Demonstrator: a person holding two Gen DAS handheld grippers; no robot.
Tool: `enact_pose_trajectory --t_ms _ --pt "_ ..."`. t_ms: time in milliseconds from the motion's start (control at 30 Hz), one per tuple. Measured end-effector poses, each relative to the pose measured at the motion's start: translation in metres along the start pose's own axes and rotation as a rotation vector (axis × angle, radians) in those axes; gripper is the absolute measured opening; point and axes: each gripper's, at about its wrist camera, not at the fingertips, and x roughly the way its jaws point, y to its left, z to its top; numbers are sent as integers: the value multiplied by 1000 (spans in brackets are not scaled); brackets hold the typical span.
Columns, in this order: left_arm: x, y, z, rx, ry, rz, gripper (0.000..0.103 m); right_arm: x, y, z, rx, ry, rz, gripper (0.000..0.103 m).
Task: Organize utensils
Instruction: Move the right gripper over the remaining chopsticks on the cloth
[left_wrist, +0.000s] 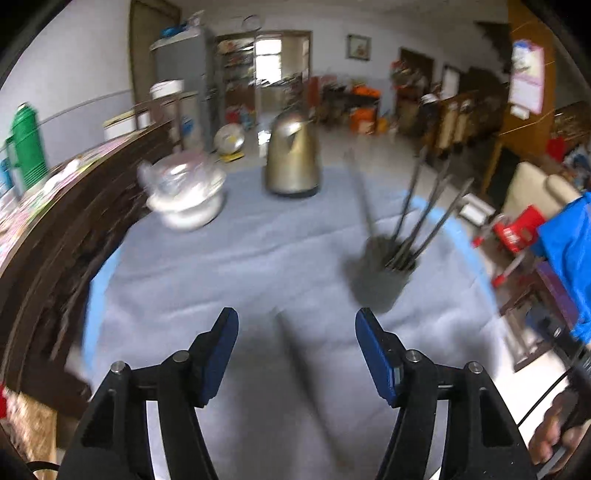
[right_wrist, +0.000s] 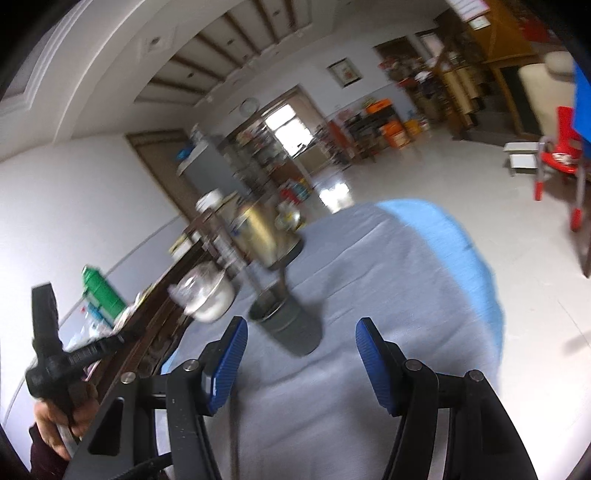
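A dark grey utensil holder (left_wrist: 384, 275) stands on the grey-clothed table (left_wrist: 229, 266), right of centre, with several long dark utensils (left_wrist: 424, 214) leaning out of it. A long utensil (left_wrist: 310, 384) lies on the cloth between my left gripper's fingers. My left gripper (left_wrist: 297, 354) is open and empty above it. In the right wrist view the holder (right_wrist: 290, 325) sits just beyond my right gripper (right_wrist: 301, 358), which is open and empty. Both views are motion-blurred.
A gold kettle (left_wrist: 291, 158) and a plastic-wrapped white bowl (left_wrist: 184, 192) stand at the far side of the table. A dark wooden sideboard (left_wrist: 74, 229) runs along the left. A red chair (right_wrist: 561, 155) stands on the floor at right.
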Motion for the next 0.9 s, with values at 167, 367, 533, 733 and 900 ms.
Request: enact_pose_trajectory --t_ms 167,367,533,733,900 --pt "-10 20 -23 -19 -3 63 67 30 41 -21 -65 95 57 65" --pt "-15 37 -34 -32 -26 116 67 53 81 -39 -147 165 85 65" --pt "-6 55 -42 -59 -9 133 67 65 98 -46 -205 210 28 65" --pt "8 74 -58 -104 51 140 67 107 130 -57 -346 380 -161 65" --pt "16 80 -67 -119 80 142 67 125 133 -68 -383 452 -245 65"
